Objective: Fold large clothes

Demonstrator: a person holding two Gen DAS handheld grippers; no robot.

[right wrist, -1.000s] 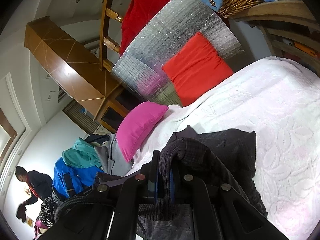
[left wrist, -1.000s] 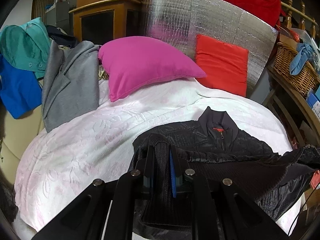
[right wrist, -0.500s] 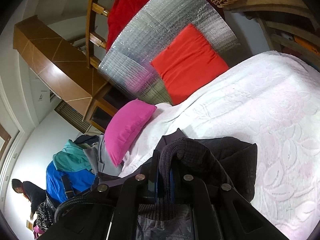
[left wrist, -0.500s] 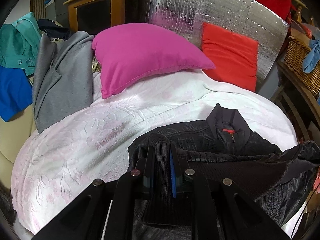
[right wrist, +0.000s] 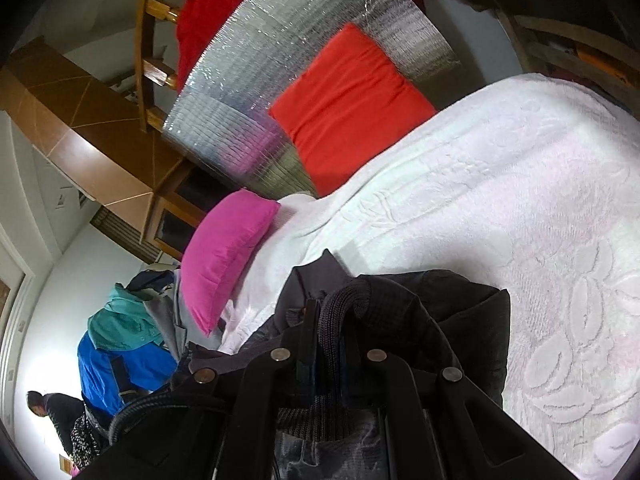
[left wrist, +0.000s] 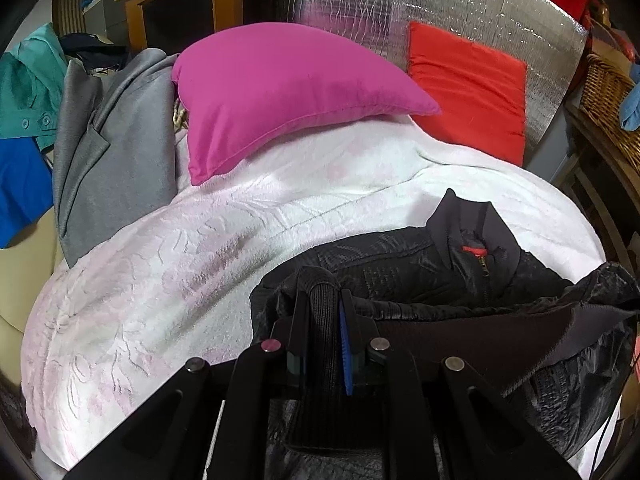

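A black quilted jacket (left wrist: 400, 268) with a red zip tab at its collar lies on the white bedspread (left wrist: 200, 264). My left gripper (left wrist: 322, 300) is shut on the jacket's ribbed hem, which runs up between the two fingers. In the right wrist view the same black jacket (right wrist: 452, 320) is bunched below the collar, and my right gripper (right wrist: 332, 312) is shut on another ribbed edge of it. The held edge stretches from the left gripper off to the right. The fingertips are partly hidden by cloth in both views.
A magenta pillow (left wrist: 280, 92) and a red cushion (left wrist: 468, 88) lean at the bed's head against a silver foil panel (left wrist: 440, 8). A grey coat (left wrist: 112, 148), teal and blue garments (left wrist: 24, 128) pile at the left. A wicker basket (left wrist: 608, 96) stands right. A person (right wrist: 52, 412) stands far off.
Both grippers have sunk toward the bed and moved forward with the jacket held. The pillows and bedspread loom larger, and the jacket's collar sits lower in the left view.
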